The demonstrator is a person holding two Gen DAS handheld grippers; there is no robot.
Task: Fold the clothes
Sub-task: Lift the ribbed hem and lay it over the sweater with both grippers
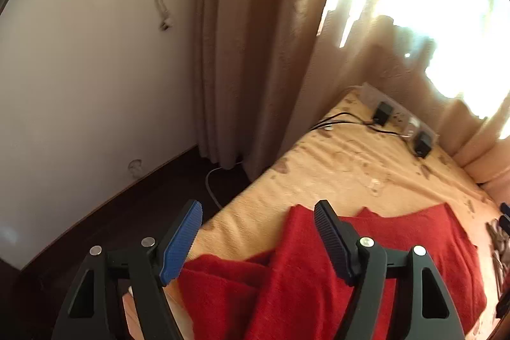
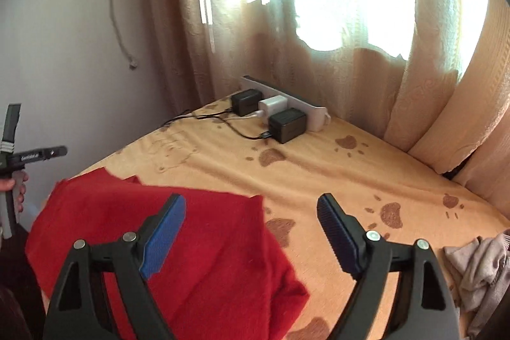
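Red cloth, a fuzzy knit garment [image 2: 178,247], lies spread on the bed [image 2: 334,180], partly folded, w/ a layer doubled over toward the near edge. In the left wrist view the same garment [image 1: 318,270] shows a folded flap on its left side and a flatter stretch running off to the right.

Left gripper [image 1: 258,238] hangs above the garment's left part, jaws wide apart, nothing between them, pads not touching the fabric. Right gripper [image 2: 251,235] is likewise over the bed, jaws wide apart and empty; its left finger sits over the red fabric, its right finger over bare bedsheet. No earlier view to compare, so only the present stance can be told.

Bedsheet is yellow-orange w/ brown paw prints. At the far edge, against the curtain [image 2: 350,78], a white power strip [image 2: 314,113] lies on the bed w/ two black adapters [image 2: 287,125] and a white charger [image 2: 272,104] plugged in; thin black cables trail off to the left. Bright window light comes through the curtain, washing out its upper part.

Near the right edge of the right wrist view, a crumpled grey-beige garment [image 2: 478,266] sits on the bed, well apart from the red one. At that view's left edge a person's hand [image 2: 14,190] grips the handle of the other gripper. Beyond the bed's left side: dark floor, white wall, and a white cord [image 1: 212,187] on the floor by the curtain's foot.
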